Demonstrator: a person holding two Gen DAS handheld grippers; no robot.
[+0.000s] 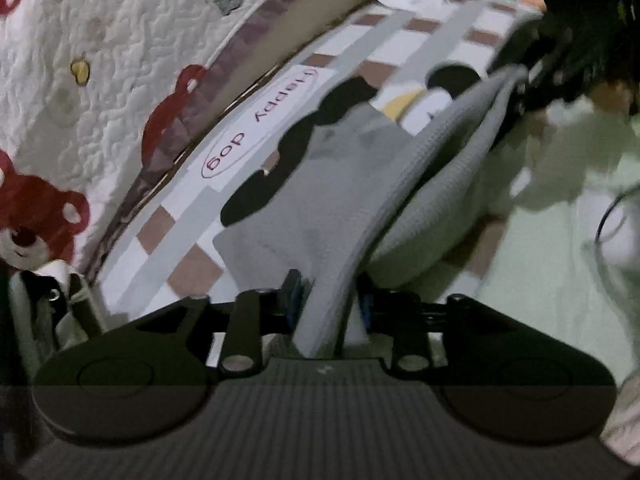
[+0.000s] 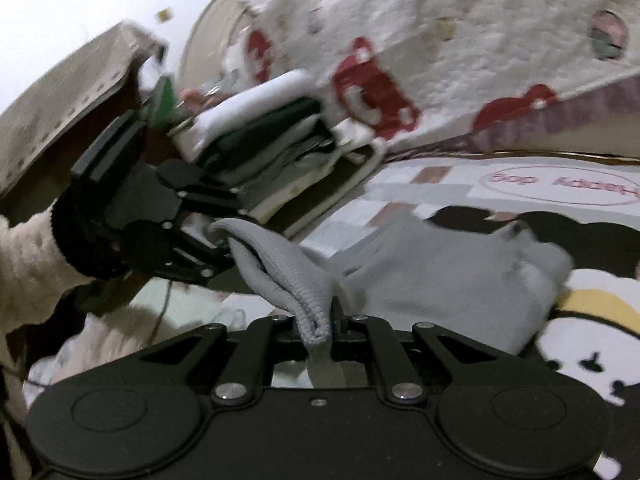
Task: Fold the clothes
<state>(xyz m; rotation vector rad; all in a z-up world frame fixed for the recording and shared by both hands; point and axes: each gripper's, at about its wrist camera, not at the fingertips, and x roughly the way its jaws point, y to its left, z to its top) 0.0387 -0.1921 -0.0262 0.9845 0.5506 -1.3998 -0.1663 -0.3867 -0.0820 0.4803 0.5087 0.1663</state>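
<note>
A grey knit garment [image 1: 344,184] hangs stretched between my two grippers above a patterned play mat [image 1: 256,128]. My left gripper [image 1: 328,304] is shut on one end of its ribbed hem, which runs up to the right gripper seen at the top right [image 1: 520,80]. In the right wrist view my right gripper [image 2: 320,328] is shut on the other end of the hem. The garment's body [image 2: 452,276] sags onto the mat. The left gripper [image 2: 216,248] shows there at the left, gripping the hem.
A white quilt with red bears [image 1: 80,80] lies beyond the mat edge. A stack of folded clothes [image 2: 272,148] sits at the far side, by a brown box [image 2: 68,96]. The person's cream sleeve [image 2: 28,264] is at the left.
</note>
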